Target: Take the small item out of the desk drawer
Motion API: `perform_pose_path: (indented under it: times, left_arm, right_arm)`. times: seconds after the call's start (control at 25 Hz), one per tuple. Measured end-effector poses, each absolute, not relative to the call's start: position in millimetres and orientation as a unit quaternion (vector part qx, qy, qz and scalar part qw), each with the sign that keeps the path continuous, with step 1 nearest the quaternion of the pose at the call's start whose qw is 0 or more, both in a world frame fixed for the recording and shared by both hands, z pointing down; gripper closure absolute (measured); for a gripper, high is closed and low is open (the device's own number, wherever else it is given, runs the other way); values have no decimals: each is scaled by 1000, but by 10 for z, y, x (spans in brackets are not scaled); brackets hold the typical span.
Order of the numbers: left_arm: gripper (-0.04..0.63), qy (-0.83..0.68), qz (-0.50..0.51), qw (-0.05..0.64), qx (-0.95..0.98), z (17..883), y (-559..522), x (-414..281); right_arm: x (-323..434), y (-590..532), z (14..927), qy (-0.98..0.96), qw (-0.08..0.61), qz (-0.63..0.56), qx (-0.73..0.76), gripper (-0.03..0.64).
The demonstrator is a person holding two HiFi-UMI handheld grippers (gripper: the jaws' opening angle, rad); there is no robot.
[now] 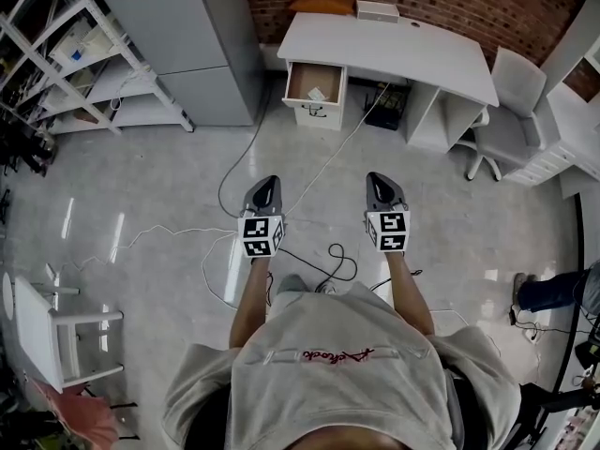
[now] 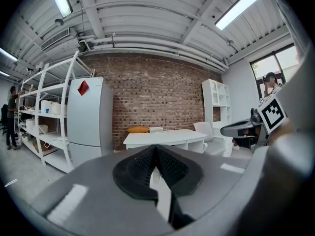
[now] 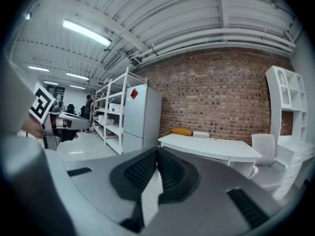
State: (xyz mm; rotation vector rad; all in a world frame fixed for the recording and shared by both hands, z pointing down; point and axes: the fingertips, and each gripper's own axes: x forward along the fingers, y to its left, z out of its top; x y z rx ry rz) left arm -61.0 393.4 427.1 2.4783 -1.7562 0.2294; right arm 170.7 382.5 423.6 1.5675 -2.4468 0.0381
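A white desk [image 1: 394, 50] stands against the brick wall, far ahead of me. Its top left drawer [image 1: 313, 82] is pulled open, and a small white item [image 1: 316, 93] lies inside. My left gripper [image 1: 265, 193] and right gripper [image 1: 382, 188] are held side by side over the floor, well short of the desk, both pointing toward it. Each is shut with nothing between its jaws. In the left gripper view the left gripper [image 2: 156, 150] points at the desk [image 2: 165, 138]. The right gripper [image 3: 157, 154] also faces the desk [image 3: 211, 149].
A grey cabinet [image 1: 197, 36] stands left of the desk, with white shelving [image 1: 75, 54] further left. Cables [image 1: 309, 172] trail across the floor between me and the desk. A white office chair [image 1: 511, 111] sits at the desk's right. A white stool [image 1: 56, 331] is at my left.
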Motion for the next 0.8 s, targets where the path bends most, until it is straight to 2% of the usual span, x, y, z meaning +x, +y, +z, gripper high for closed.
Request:
perform_pose_path:
  times: [0.8]
  left_arm:
    - [586, -569, 81, 51, 817, 4412, 3558, -498]
  right_arm:
    - [1703, 3445, 4435, -838, 118, 26, 533, 604]
